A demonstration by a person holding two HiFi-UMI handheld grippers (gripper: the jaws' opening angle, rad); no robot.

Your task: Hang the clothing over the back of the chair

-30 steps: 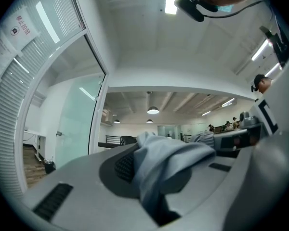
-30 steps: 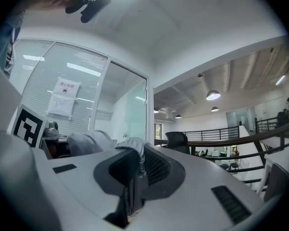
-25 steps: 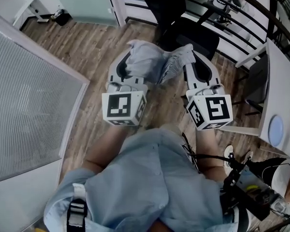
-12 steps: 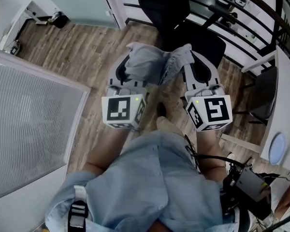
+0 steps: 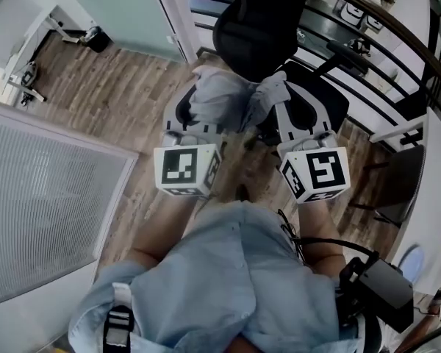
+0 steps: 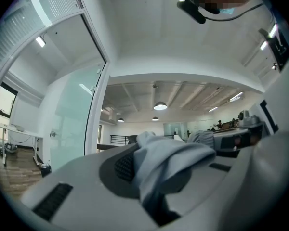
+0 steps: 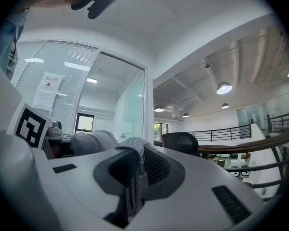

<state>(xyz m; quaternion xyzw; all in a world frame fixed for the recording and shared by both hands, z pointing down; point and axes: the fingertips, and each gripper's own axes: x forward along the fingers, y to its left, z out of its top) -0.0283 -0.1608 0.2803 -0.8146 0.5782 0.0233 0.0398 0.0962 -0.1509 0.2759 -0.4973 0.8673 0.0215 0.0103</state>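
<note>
Clothing (image 5: 226, 95) bunched between the two tools: we see the left gripper (image 5: 197, 98) and right gripper (image 5: 288, 90) each clamped on it, above the wood floor (image 5: 110, 101), the black chair (image 5: 261, 24) just ahead.

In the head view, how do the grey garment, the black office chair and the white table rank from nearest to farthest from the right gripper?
1. Grey garment, clamped in the right gripper.
2. Black office chair, just ahead.
3. White table, far upper left.
</note>
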